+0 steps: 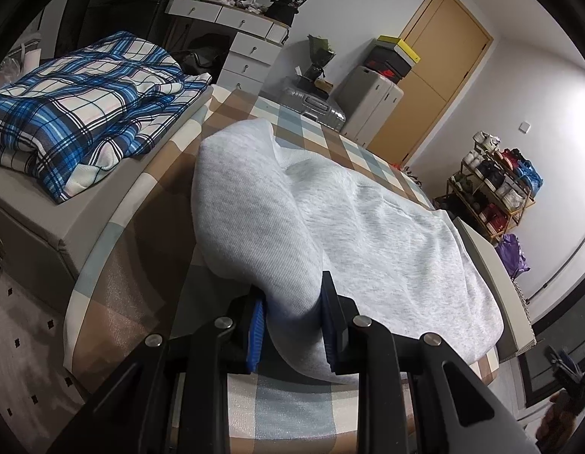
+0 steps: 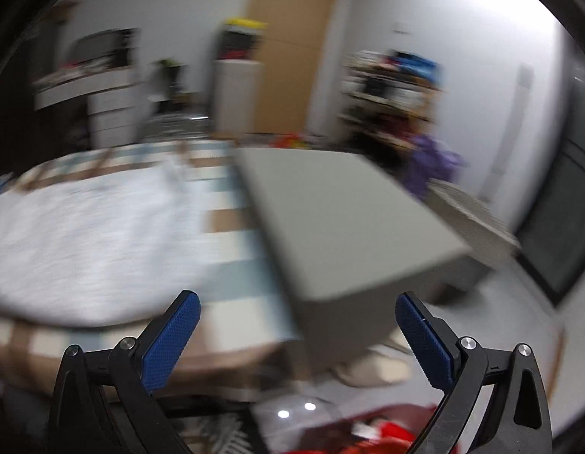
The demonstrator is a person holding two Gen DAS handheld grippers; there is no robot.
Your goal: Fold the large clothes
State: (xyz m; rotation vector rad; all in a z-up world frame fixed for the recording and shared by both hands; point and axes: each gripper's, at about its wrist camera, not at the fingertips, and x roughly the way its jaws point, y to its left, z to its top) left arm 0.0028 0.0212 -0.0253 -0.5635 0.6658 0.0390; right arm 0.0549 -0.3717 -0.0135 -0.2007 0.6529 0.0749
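A light grey sweatshirt (image 1: 353, 219) lies on a table with a brown, white and blue checked cloth (image 1: 148, 204). My left gripper (image 1: 292, 325) is shut on a raised fold of the grey sweatshirt at its near edge, the blue pads pressing the fabric from both sides. In the blurred right wrist view the grey sweatshirt (image 2: 84, 234) lies to the left on the same checked cloth (image 2: 231, 265). My right gripper (image 2: 298, 333) is open and empty, off the table's near right corner, apart from the garment.
A folded blue plaid garment (image 1: 88, 106) lies on a grey box at the left. A grey box (image 2: 330, 227) stands right of the table. White drawers (image 1: 250, 53), suitcases (image 1: 368, 106), a wooden door (image 1: 436, 64) and a shoe rack (image 1: 492, 189) line the far walls.
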